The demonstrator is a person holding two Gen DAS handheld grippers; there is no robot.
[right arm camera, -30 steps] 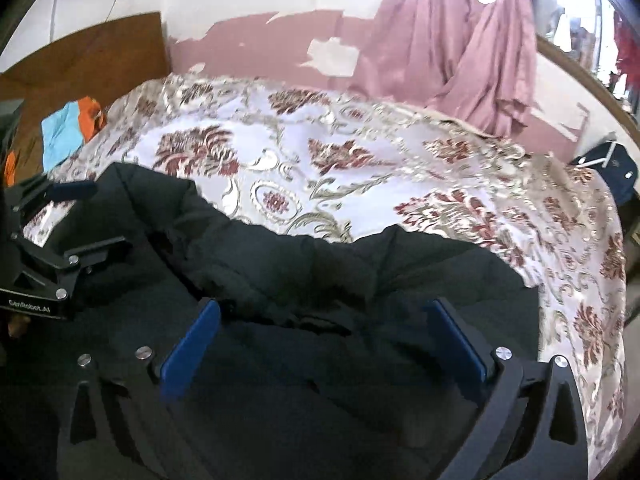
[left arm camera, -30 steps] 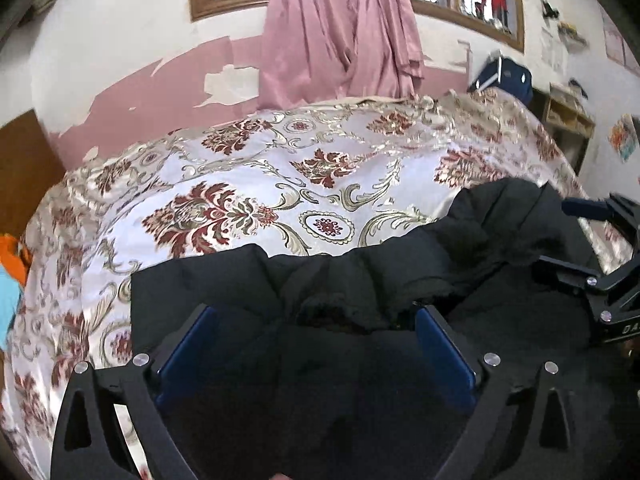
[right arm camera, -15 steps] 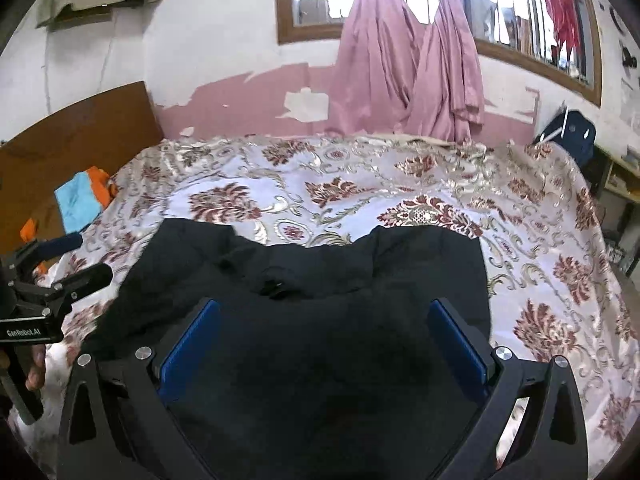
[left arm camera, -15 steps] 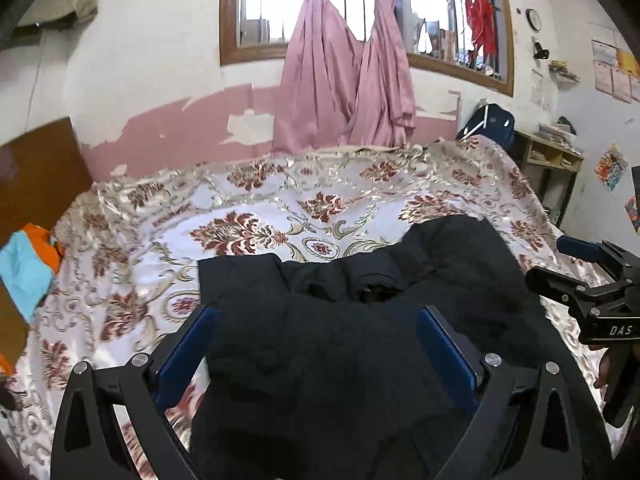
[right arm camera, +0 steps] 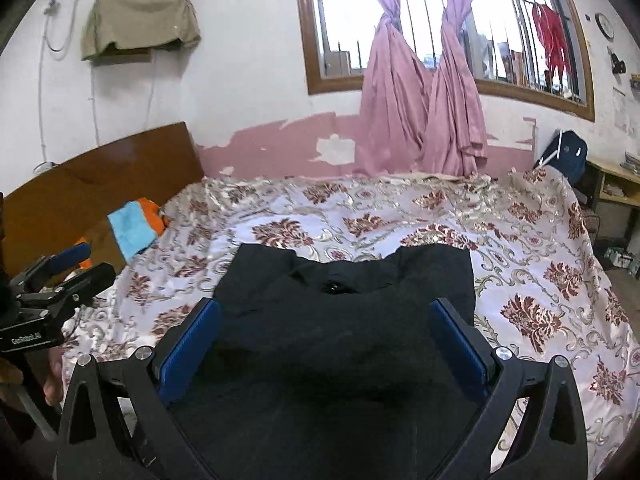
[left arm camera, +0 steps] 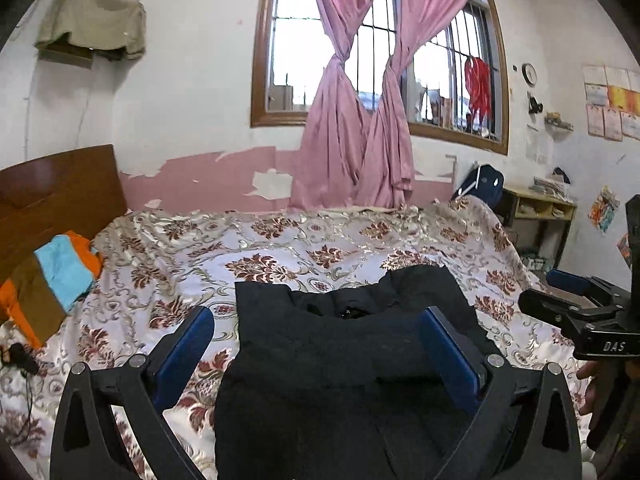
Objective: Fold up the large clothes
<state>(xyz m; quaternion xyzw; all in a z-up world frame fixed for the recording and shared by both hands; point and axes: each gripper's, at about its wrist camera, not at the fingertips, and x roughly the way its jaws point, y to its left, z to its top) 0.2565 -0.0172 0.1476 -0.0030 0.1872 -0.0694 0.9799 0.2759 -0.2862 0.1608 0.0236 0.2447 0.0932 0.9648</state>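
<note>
While both tools gape empty, the black garment (right arm camera: 340, 320) lies on the bedspread (right arm camera: 520, 240) just beyond them.

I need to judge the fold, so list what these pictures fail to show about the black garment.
- Near end of the black garment: cut off by the bottom edge in both wrist views and hidden behind the left tongs and right tongs.
- Layers and creases: lost in the dark fabric.
- Small object at the collar: too small to identify.
- Underside: hidden against the floral bedspread.
</note>
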